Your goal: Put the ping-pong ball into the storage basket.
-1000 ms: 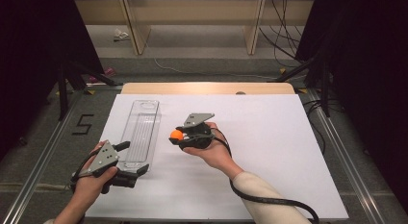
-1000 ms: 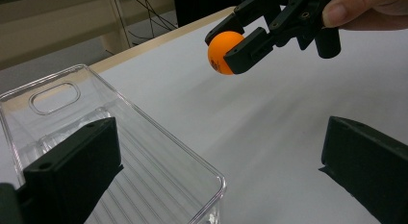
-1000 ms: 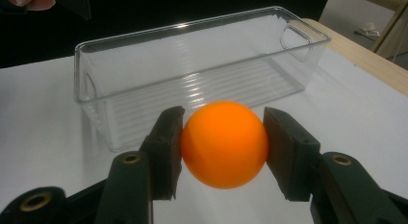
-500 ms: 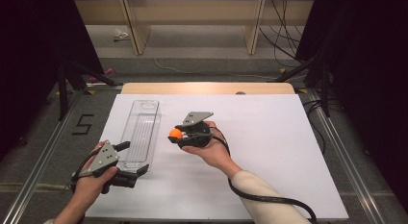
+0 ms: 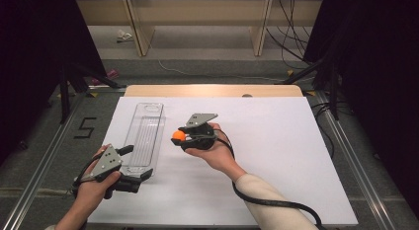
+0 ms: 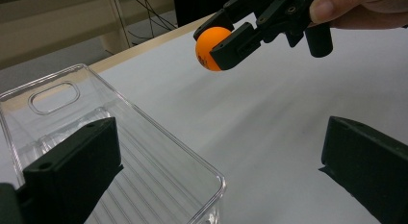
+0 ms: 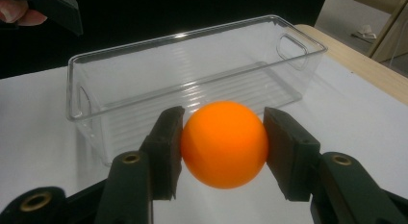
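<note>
An orange ball (image 5: 178,135) (image 7: 223,143) is clamped between the jaws of my right gripper (image 5: 177,136) (image 7: 223,149), which holds it above the white table just right of a clear plastic bin (image 5: 145,136) (image 7: 192,65). The bin is long, ribbed on the bottom and holds nothing. My left gripper (image 5: 138,164) (image 6: 216,176) stands open at the bin's near end, one jaw over the bin (image 6: 120,137) and the other over the table. In the left gripper view the ball (image 6: 211,47) hangs beyond the bin's right wall.
A white sheet (image 5: 276,156) covers the table, with a wooden strip (image 5: 212,90) along its far edge. Metal rails (image 5: 346,141) run along both sides. Wooden shelving legs and cables stand on the floor beyond the table. The right gripper's cable (image 5: 276,203) trails along the forearm.
The right gripper has drifted slightly up and away with the ball still in it. The left gripper and the bin stay put.
</note>
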The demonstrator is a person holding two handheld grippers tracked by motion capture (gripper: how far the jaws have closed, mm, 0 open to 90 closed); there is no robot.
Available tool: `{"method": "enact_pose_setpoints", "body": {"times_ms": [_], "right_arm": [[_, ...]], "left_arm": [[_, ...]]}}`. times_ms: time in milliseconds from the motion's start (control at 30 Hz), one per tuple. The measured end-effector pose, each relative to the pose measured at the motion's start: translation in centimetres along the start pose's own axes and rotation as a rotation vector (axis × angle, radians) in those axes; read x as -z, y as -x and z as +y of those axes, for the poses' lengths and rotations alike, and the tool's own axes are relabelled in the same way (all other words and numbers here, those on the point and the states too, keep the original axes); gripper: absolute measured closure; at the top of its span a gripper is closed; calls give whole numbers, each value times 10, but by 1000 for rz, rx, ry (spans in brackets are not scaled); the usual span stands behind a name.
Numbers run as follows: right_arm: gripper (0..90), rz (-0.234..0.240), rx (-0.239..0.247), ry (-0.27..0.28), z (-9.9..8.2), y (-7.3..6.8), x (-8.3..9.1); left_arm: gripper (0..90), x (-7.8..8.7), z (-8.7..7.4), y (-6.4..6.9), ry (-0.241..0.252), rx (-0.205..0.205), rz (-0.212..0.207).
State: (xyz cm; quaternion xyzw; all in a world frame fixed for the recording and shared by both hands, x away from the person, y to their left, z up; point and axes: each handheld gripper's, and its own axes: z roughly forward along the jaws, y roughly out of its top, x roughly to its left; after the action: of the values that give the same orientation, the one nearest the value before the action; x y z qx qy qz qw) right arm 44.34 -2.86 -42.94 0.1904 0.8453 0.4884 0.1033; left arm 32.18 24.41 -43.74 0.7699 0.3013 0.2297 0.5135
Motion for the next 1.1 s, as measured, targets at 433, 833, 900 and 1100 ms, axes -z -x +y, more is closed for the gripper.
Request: {"method": "enact_pose_setpoints", "body": {"times_ms": [433, 833, 900, 1100], "right_arm": [[515, -5, 3, 0, 4, -1, -5], [515, -14, -4, 0, 8, -1, -8], [515, -14, -1, 0, 8, -1, -9], [515, -21, -6, 2, 10, 0, -9]], "left_arm": [[0, 0, 0, 0, 5, 4, -1], [0, 0, 0, 0, 3, 1, -1], [0, 0, 0, 0, 3, 0, -1], [0, 0, 0, 1, 3, 0, -1]]}}
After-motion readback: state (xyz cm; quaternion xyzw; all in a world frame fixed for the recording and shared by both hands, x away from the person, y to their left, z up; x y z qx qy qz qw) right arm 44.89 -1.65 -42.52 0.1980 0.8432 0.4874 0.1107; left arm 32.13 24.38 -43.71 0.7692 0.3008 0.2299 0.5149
